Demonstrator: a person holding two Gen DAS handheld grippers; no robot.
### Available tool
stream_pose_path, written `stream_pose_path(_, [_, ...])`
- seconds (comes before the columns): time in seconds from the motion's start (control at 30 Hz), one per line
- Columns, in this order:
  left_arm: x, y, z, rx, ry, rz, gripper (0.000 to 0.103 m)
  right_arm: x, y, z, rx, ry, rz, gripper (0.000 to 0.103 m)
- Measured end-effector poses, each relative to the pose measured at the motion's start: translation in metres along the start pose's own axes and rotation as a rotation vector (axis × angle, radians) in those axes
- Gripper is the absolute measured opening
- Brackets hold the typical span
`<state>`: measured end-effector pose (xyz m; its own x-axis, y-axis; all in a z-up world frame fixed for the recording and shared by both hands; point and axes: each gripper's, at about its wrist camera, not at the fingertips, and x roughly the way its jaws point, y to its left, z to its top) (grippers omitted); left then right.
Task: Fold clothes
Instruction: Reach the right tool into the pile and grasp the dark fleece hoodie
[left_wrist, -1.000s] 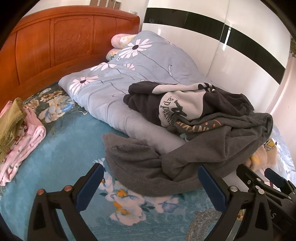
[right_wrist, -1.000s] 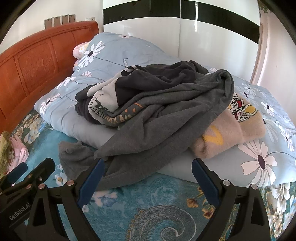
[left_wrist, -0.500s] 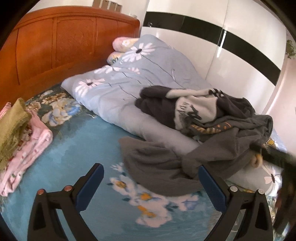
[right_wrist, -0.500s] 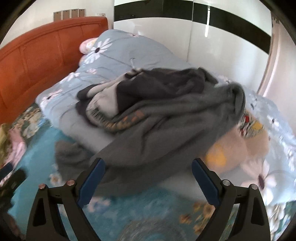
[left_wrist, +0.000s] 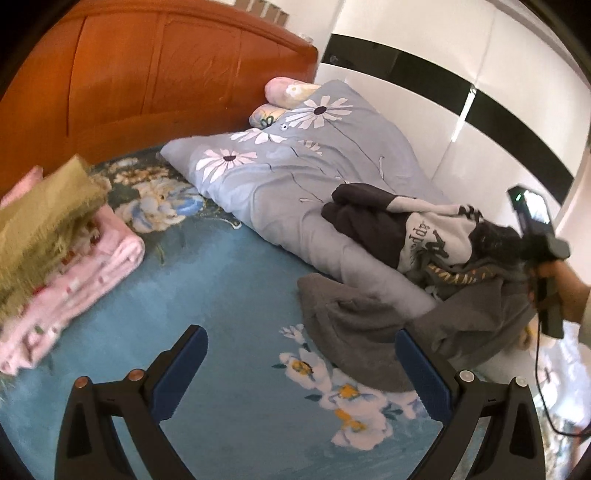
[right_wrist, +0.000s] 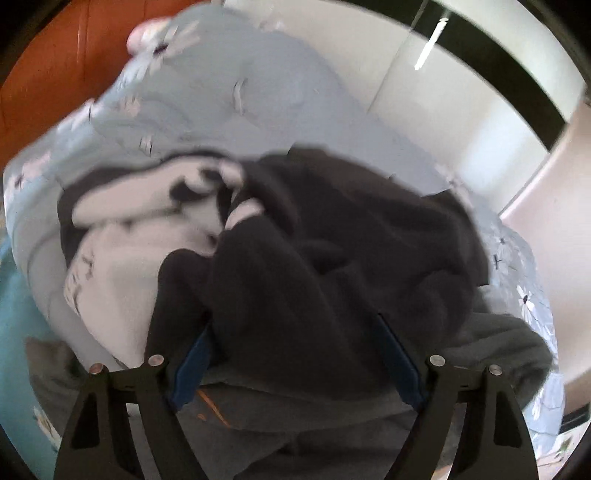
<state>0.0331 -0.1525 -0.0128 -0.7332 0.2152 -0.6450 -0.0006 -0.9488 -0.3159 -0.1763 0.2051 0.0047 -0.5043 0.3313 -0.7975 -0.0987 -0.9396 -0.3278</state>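
1. Presently, the right gripper (right_wrist: 295, 362) is pushed into the unfolded pile on the padded grey-blue daisy-print quilt (left_wrist: 295, 173). A fold of the dark charcoal fleece sweatshirt with cream panels (right_wrist: 314, 258) bulges between its blue-padded fingers (right_wrist: 192, 363). The jaws are closing; whether the pads press the cloth yet cannot be told, as this view is blurred.
2. Left gripper (left_wrist: 303, 373): jaws wide apart, nothing between them. It hovers above the teal floral bedsheet (left_wrist: 221, 295), with the lower edge of the mid-grey knit garment (left_wrist: 351, 325) just beside its right-hand finger.
3. Clothes to be folded: the dark sweatshirt lies on top of the quilt; the grey knit garment drapes from under it, off the quilt and onto the sheet. A stack of already folded items, olive fringed cloth over pink (left_wrist: 55, 258), sits well apart, towards the orange wooden headboard (left_wrist: 147, 74).
4. Risk: the jaws may catch several layers, or the grey garment beneath, so two items would lift together. Cause: the pieces overlap and tangle.
5. Risk: a mid-body bunch gives no edge to spread from; the sweatshirt would hang crumpled.
6. Risk: pulling could drag the quilt or sweep the grey garment across the sheet.
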Motion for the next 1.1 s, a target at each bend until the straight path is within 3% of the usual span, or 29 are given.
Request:
stream_pose_path(0.07, [0.006,0.002,-0.002,-0.021,0.008,-0.016,0.103,0.003,0.008,0.000,-0.040,0.004,-0.019,0.083])
stream_pose_path(0.17, [0.015,0.005,-0.007,-0.039,0.042,-0.036,0.103,0.003,0.014,0.003,-0.046,0.009,-0.012,0.070])
stream_pose_path(0.3, [0.023,0.009,-0.010,-0.069,0.066,-0.067,0.103,0.001,0.030,-0.001,-0.154,0.035,-0.058,0.063])
stream_pose_path(0.37, [0.025,0.011,-0.011,-0.084,0.068,-0.083,0.103,0.004,0.035,-0.003,-0.200,0.048,-0.110,0.054])
stream_pose_path(0.43, [0.024,0.013,-0.011,-0.095,0.068,-0.098,0.103,0.003,0.031,0.005,-0.146,0.054,-0.137,0.028])
stream_pose_path(0.5, [0.022,0.015,-0.010,-0.104,0.065,-0.112,0.103,-0.006,0.026,0.016,-0.062,0.031,-0.132,0.018])
stream_pose_path(0.63, [0.014,0.020,-0.006,-0.126,0.048,-0.131,0.103,-0.046,0.025,0.045,0.020,-0.085,-0.119,0.012])
stream_pose_path(0.8, [-0.006,0.023,0.010,-0.134,0.003,-0.148,0.103,-0.099,0.035,0.078,0.019,-0.187,-0.096,0.011])
stream_pose_path(1.1, [-0.054,0.026,0.026,-0.127,-0.083,-0.157,0.103,-0.176,0.062,0.070,-0.020,-0.347,0.006,0.010])
